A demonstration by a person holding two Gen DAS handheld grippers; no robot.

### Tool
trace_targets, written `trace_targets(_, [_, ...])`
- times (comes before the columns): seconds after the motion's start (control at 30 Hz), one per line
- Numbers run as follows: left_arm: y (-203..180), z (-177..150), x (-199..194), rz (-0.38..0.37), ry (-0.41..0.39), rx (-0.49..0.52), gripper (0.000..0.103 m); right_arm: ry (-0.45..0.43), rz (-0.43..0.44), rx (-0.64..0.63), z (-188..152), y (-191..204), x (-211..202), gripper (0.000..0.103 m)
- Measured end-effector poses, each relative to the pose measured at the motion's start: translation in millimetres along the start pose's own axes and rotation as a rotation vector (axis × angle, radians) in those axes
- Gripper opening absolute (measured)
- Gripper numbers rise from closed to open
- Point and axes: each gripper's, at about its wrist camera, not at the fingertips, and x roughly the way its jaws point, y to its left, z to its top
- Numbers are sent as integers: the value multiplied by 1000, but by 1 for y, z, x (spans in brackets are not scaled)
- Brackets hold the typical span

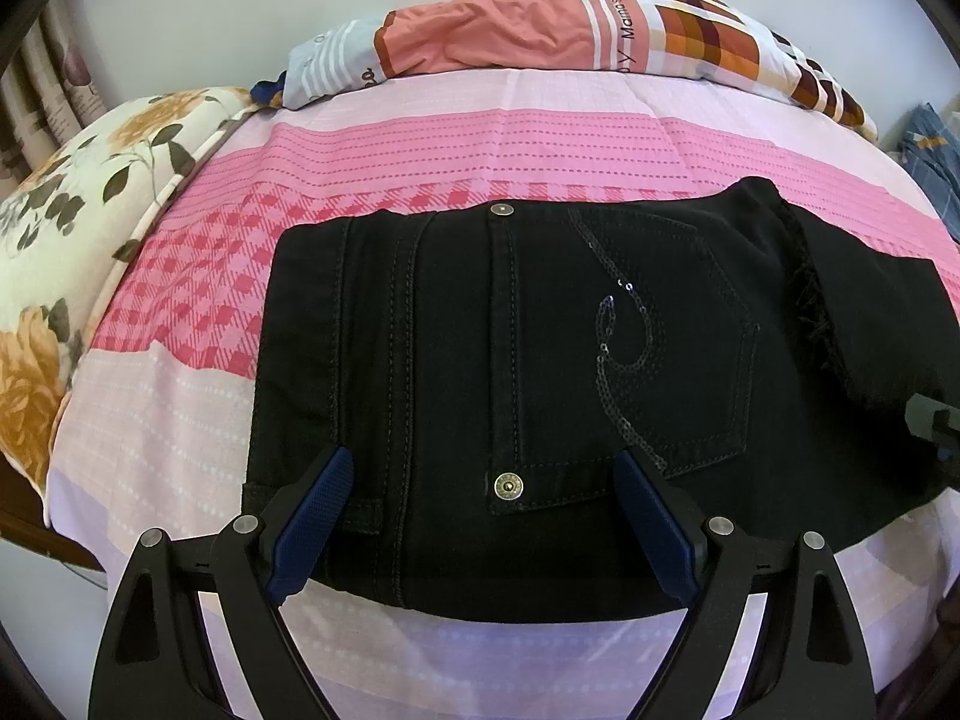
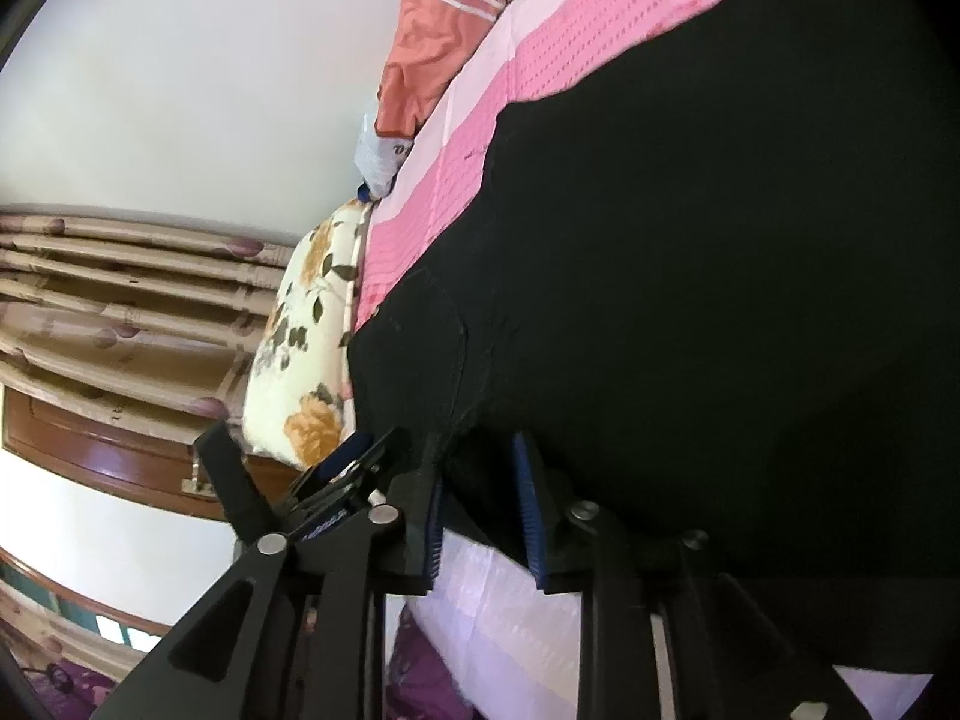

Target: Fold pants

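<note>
Black jeans point(image 1: 540, 360) lie folded on the pink bed sheet point(image 1: 420, 144), back pocket with sequin trim facing up, a frayed hem at the right. My left gripper point(image 1: 483, 468) is open, its blue pads on either side of the waistband area, above the near edge of the pants. In the right wrist view the pants point(image 2: 690, 270) fill the right side. My right gripper point(image 2: 480, 480) is tilted on its side and its blue pads stand a narrow gap apart around a fold of the black fabric. The right gripper also shows at the left wrist view's right edge point(image 1: 936, 426).
A patchwork pillow point(image 1: 570, 30) lies at the head of the bed. A floral pillow point(image 1: 78, 228) lies at the left edge. A curtain point(image 2: 120, 300) and wooden frame stand beyond the bed. Blue plaid cloth point(image 1: 933, 150) sits far right.
</note>
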Motion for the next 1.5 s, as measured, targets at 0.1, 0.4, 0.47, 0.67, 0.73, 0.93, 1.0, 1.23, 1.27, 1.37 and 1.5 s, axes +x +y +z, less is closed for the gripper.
trace_targets(0.1, [0,0,0,-3,1,-2,89,49,32,8,-4,0,5,24])
trace_targets(0.4, [2,-1,-2,-6,3,2,89,23,150,69,7,-5,-17,41])
trace_targets(0.47, [2,0,-3,-12,3,-5,89,-29,117,52,19,-5,-33,44])
trace_targets(0.67, [2,0,-3,-9,5,-2,89,-33,98,26,32,2,-28,44])
trace_targets(0.73, [1,0,-3,-6,8,3,89,0,91,17,28,4,-13,44])
trace_targets(0.93, [1,0,-1,-2,12,15,89,71,40,7,12,-3,12,39])
trace_targets(1.0, [0,0,0,0,12,17,89,83,34,-4,10,-2,13,39])
trace_targets(1.23, [0,1,1,2,16,22,89,120,4,-33,6,-1,11,36])
trace_targets(1.27, [-1,0,2,1,16,21,89,122,4,-32,6,-1,11,36])
trace_targets(1.37, [-1,0,3,1,17,23,89,135,44,-11,12,-2,11,37])
trace_targets(1.5, [-1,0,2,1,15,26,89,34,148,54,33,-9,-15,40])
